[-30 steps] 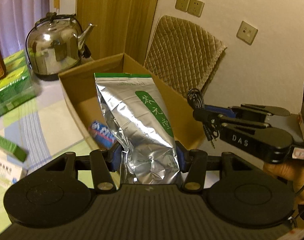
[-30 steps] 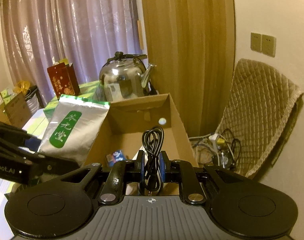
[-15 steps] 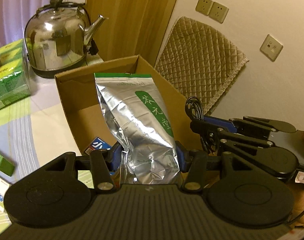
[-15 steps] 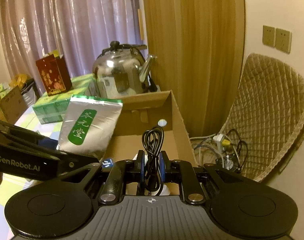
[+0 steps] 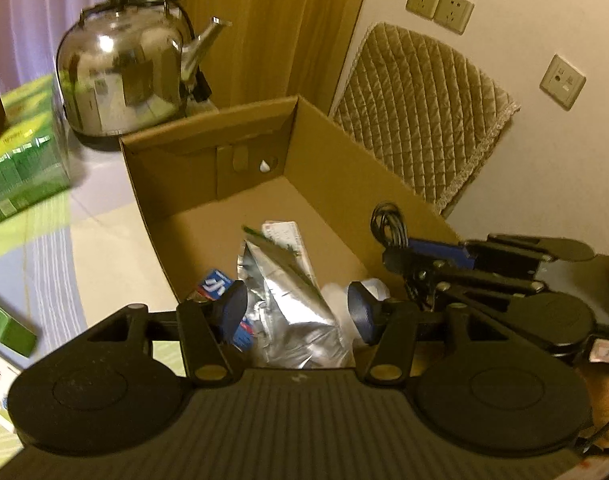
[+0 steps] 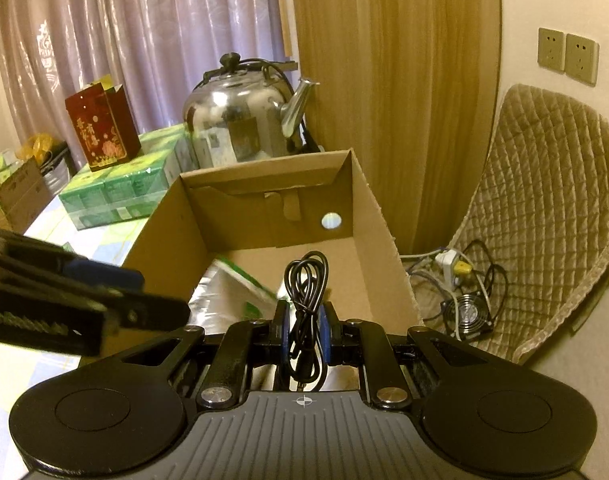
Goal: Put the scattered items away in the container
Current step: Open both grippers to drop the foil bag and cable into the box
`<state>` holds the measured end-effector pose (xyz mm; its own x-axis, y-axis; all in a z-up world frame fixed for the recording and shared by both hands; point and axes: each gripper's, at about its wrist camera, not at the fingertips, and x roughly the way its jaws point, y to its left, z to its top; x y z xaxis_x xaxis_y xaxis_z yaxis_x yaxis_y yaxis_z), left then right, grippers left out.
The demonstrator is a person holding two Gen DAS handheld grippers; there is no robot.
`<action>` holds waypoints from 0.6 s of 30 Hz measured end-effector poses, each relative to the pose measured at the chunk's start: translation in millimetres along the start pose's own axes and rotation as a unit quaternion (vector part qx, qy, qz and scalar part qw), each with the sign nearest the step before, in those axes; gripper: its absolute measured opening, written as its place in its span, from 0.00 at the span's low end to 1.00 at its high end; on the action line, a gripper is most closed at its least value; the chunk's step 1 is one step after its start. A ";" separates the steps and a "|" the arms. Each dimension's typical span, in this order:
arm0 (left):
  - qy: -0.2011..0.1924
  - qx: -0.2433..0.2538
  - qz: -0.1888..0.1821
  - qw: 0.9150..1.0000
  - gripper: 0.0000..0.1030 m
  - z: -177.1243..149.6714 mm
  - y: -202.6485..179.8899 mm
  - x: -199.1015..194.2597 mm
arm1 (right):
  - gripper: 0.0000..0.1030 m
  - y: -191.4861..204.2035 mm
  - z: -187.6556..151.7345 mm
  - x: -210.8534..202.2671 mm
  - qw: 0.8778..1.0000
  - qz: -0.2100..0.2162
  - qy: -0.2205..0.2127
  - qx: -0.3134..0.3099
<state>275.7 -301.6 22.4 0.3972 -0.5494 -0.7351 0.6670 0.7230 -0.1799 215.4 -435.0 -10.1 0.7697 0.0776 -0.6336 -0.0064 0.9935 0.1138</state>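
Observation:
An open cardboard box (image 5: 344, 168) (image 6: 264, 168) lies right below both grippers. My left gripper (image 5: 297, 312) hangs open over its near end. Under the spread blue pads (image 5: 232, 312), a silver foil bag (image 5: 288, 300) (image 6: 224, 296) with a green label leans tilted inside the box, and neither pad touches it. Also in the box are a blue packet (image 5: 214, 286) and something white (image 5: 368, 288). My right gripper (image 6: 304, 320) (image 5: 404, 264) is shut on a coiled black cable (image 6: 304, 280) (image 5: 388, 224) above the box's right side.
Behind the box stands a steel kettle (image 6: 240, 116). Green tissue packs (image 6: 116, 192) carry a red gift bag (image 6: 102, 128). A small green box (image 5: 8, 320) lies on the table at left. A quilted cushion (image 6: 544, 208), a power strip and a fan (image 6: 466, 312) are to the right.
My left gripper has opened and let go of the foil bag, which dropped from upright between the fingers down into the box. The right gripper still holds the cable.

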 end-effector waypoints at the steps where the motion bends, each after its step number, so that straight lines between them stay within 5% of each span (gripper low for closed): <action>1: -0.004 0.000 0.000 1.000 0.49 0.6 0.5 -3.2 | 0.12 0.9 0.0 -0.1 1.000 0.001 0.001 0.000; 18: -0.014 -0.012 0.012 1.000 0.53 -18.8 12.2 -36.5 | 0.12 13.0 -5.7 5.1 1.000 0.005 0.014 0.003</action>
<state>257.5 -264.9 34.7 0.4304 -0.5423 -0.7216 0.6412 0.7463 -0.1784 215.6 -421.3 -16.2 0.7510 0.0907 -0.6541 -0.0104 0.9920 0.1256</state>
